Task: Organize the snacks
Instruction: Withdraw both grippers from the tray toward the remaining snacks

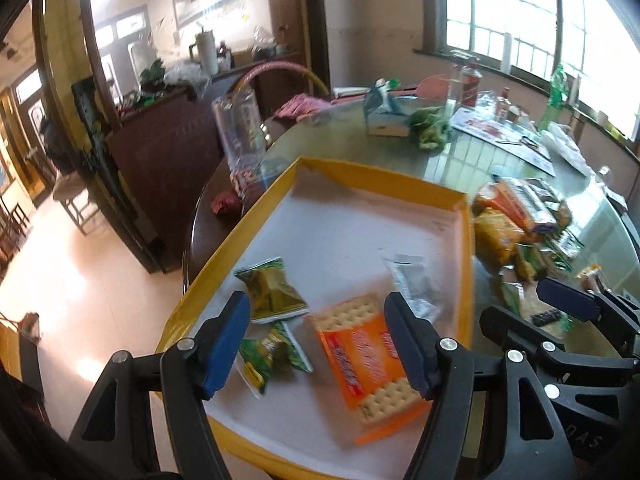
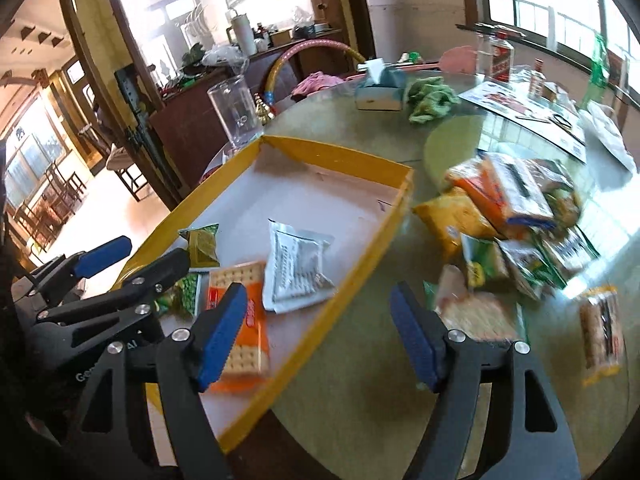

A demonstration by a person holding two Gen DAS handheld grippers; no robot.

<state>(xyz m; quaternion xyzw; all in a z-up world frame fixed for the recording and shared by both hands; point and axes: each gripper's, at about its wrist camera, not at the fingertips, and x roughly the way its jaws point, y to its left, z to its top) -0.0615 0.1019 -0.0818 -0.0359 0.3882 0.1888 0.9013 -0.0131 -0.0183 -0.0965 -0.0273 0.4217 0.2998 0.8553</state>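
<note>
- Left hand-held gripper: spread wide, gripping nothing, above the yellow tray.
- Between its fingers: orange cracker pack, green packets alongside.
- Right hand-held gripper: spread, empty, over the tray's edge.
- Ahead-right on the tabletop: loose snack pile.

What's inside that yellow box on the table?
The yellow-walled cardboard box holds four packets: an orange cracker pack, a silver sachet, and two green wrapped snacks. Gripper arms cover its near corner.
</note>
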